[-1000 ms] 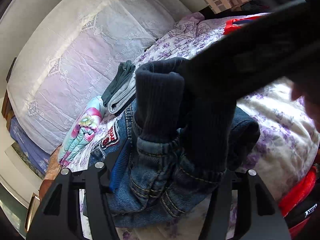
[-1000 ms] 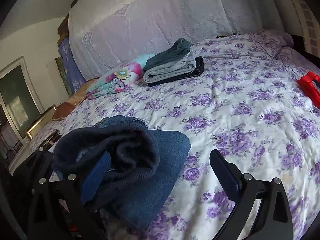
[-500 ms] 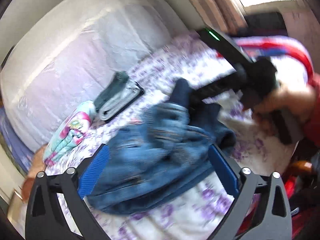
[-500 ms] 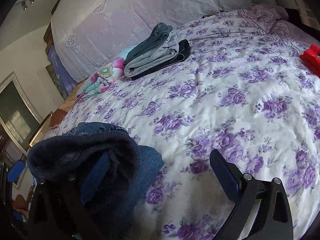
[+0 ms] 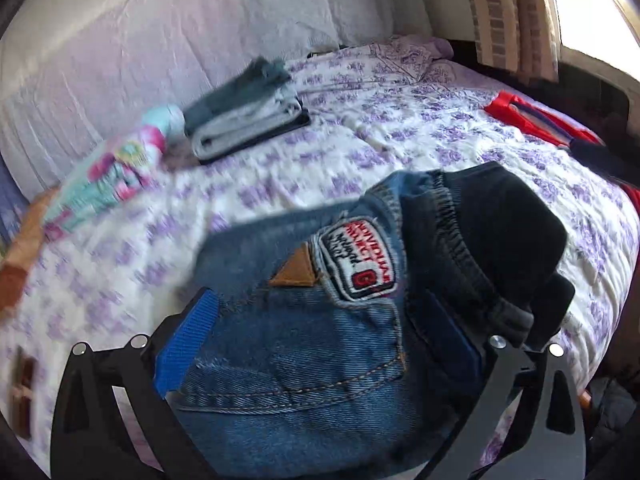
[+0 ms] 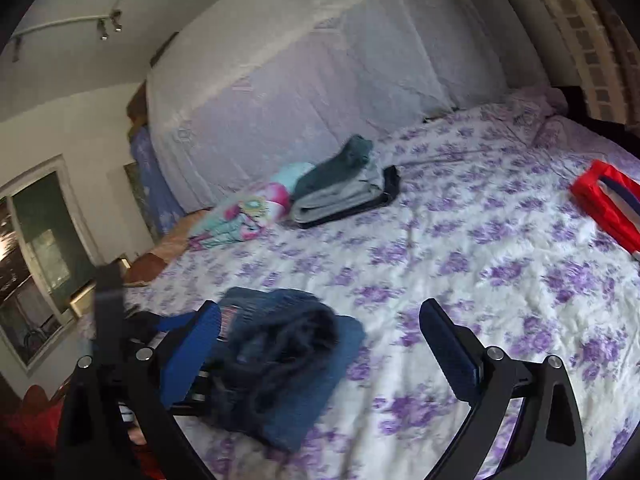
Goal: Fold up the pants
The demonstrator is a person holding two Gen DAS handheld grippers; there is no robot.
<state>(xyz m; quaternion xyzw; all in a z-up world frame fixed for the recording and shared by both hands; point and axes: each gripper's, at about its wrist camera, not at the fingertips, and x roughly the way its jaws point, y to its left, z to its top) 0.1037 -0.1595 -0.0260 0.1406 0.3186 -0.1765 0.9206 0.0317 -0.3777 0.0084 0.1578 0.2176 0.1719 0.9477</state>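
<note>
At far left in the right wrist view, a window (image 6: 36, 264) is set in the wall, and a track light (image 6: 108, 26) is mounted on the ceiling above it. A brown cushion (image 6: 160, 256) lies at the left edge of the bed (image 6: 500, 280), which carries a white cover printed with purple flowers. Next along is a floral pillow (image 6: 244, 216) in pink and turquoise, touching a stack of folded clothes (image 6: 344, 184): a dark teal piece on top, grey below, black at the bottom. A white lace curtain (image 6: 320, 80) hangs behind both items. The pants (image 5: 320, 340), blue denim with dark ribbed knit cuffs, lie bunched on the near part of the bed, well apart from the stack. In the left wrist view they fill the space between the fingers of the left tool (image 5: 316, 344); its jaws are opening, the blue left pad (image 5: 184, 348) stands clear at the denim's edge, and the right pad is partly covered by cloth. An embroidered patch (image 5: 360, 264) on the denim reads "INDIVIDUAL PROJECT" in red, with black script below that is not legible and a red square bearing a "G". A tan leather triangle (image 5: 296, 272) sits just beside the patch. The right tool (image 6: 320, 344) has its jaws apart; the pants lie at its left finger, with bare cover under the right one. At far right, a red bag (image 6: 608, 204) with a dark strap rests on the bed edge.
</note>
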